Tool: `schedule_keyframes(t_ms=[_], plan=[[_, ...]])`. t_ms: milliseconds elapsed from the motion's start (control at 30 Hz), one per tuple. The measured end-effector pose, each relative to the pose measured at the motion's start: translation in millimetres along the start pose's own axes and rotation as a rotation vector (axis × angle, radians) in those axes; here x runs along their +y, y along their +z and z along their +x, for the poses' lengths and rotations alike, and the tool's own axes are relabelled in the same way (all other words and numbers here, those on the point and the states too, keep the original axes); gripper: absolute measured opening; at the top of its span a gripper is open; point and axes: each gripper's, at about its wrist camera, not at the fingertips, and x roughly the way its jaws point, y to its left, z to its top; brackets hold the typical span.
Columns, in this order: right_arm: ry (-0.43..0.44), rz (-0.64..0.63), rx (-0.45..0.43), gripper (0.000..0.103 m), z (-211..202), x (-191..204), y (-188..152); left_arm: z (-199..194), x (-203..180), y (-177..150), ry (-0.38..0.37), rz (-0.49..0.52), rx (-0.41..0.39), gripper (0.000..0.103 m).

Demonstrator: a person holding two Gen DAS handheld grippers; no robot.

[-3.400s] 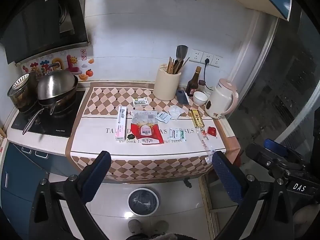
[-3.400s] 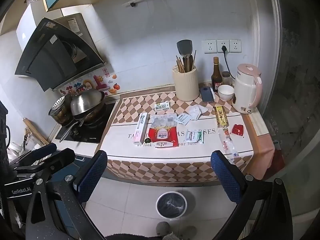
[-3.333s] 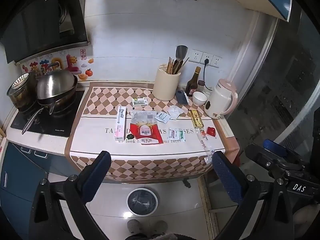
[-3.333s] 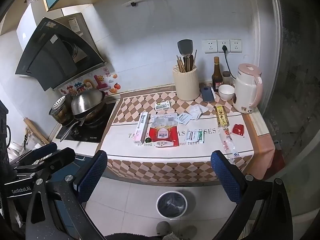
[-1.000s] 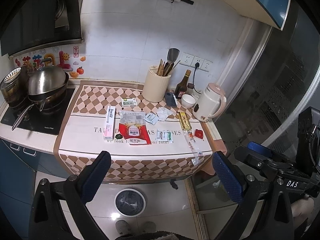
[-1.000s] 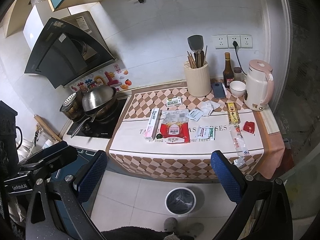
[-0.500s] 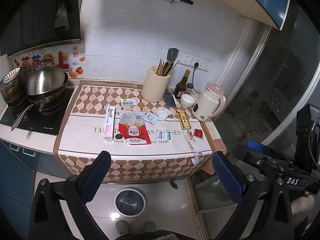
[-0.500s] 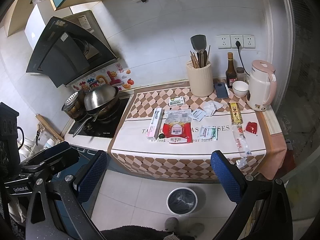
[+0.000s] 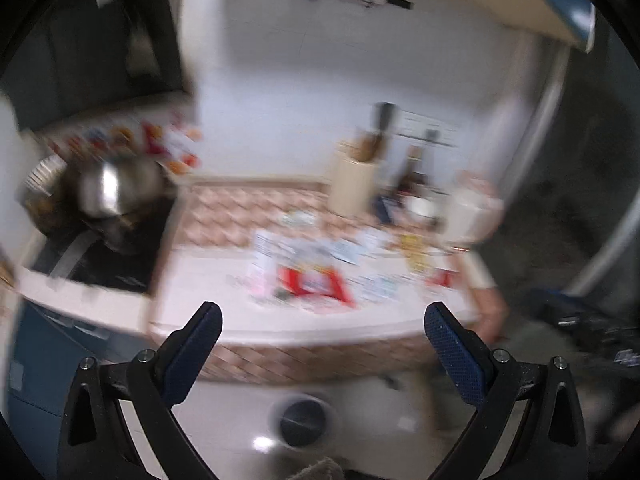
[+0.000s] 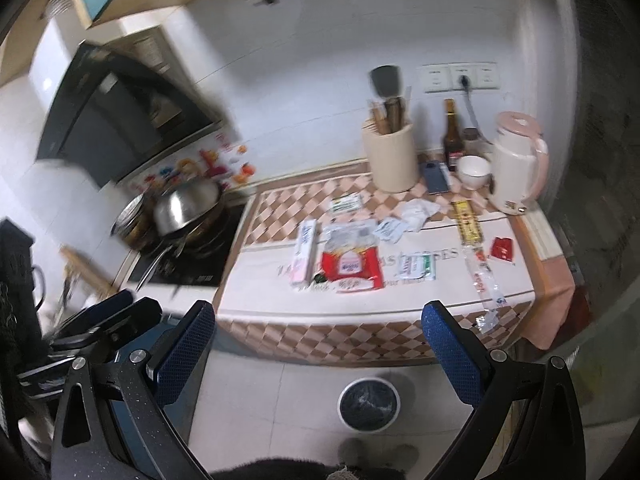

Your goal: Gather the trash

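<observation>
Several wrappers lie on the checked cloth of the counter (image 10: 264, 280): a red snack bag (image 10: 351, 265), a pink-white box (image 10: 305, 254), a green-white packet (image 10: 416, 267), a yellow wrapper (image 10: 465, 224), a small red sachet (image 10: 502, 248) and a long clear wrapper (image 10: 482, 280). A round bin (image 10: 368, 404) stands on the floor below. My right gripper (image 10: 319, 334) is open and empty, well short of the counter. My left gripper (image 9: 322, 338) is open and empty too; its view is blurred, showing the red bag (image 9: 314, 284) and the bin (image 9: 302, 420).
A cream utensil holder (image 10: 390, 156), a dark bottle (image 10: 451, 140), a white bowl (image 10: 474, 170), a phone (image 10: 435, 177) and a pink-white kettle (image 10: 516, 164) stand at the back. A steel wok (image 10: 188, 204) sits on the hob at the left, under a black hood (image 10: 120, 116).
Both grippers have moved closer to the counter, which now looks larger. The left wrist view has gone blurry from fast motion. Nothing on the counter has moved.
</observation>
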Motion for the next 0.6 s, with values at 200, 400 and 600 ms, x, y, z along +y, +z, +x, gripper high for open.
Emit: schedule_keyframes(t_ms=[200,400,600], plan=[[-0.201,0.14,-0.031,0.103,52,-47,24,106,5,26,0.226,0.001,0.079,0.103],[-0.315,0.247,0.093,0.103,163,-136,59,250,37,31,0.287,-0.113,0.299,0.103],[-0.351,0.288,0.268,0.103,309,-219,90,402,59,21,0.332,-0.144,0.554,0.103]])
